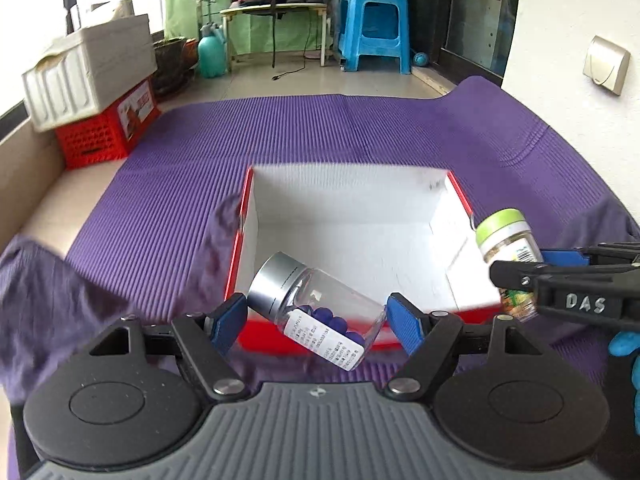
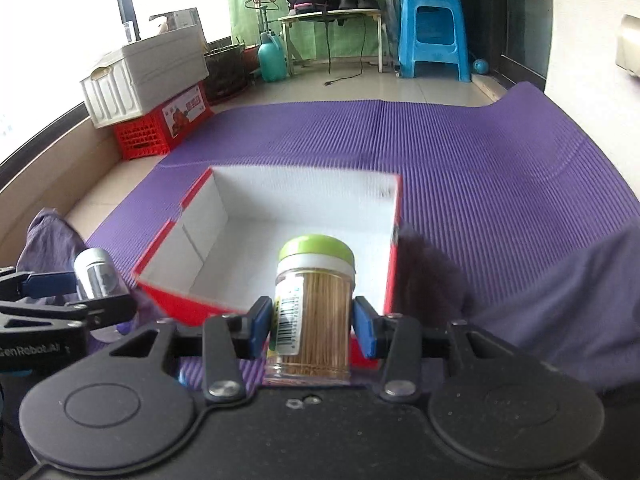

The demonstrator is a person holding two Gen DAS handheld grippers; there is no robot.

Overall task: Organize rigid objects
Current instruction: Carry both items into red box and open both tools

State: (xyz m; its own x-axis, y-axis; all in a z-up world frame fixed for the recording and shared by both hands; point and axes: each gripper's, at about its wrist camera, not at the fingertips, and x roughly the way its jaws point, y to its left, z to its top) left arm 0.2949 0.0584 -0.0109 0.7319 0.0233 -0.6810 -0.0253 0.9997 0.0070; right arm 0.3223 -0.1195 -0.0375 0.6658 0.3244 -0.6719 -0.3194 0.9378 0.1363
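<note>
Left wrist view: left gripper (image 1: 316,320) clamps one clear cylindrical bottle (image 1: 316,312), silver-capped, tilted over one red cardboard box (image 1: 240,240).

Right wrist view: right gripper (image 2: 314,326) clamps one upright green-lidded toothpick jar (image 2: 314,300) over the box's near wall; ribbed purple mat (image 2: 480,168) beneath.

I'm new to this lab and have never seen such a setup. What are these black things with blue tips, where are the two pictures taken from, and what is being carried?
They are two hand-held grippers, one in each of a person's hands, each with a fisheye camera looking along its two blue-padded fingers.

The left view shows the left gripper clamping a tilted clear bottle with a silver cap and blue balls inside.

The right view shows the right gripper clamping an upright toothpick jar with a green lid.

Each view also catches the other gripper at its edge. Ahead, an open red box with a white inside sits on a purple mat.
</note>
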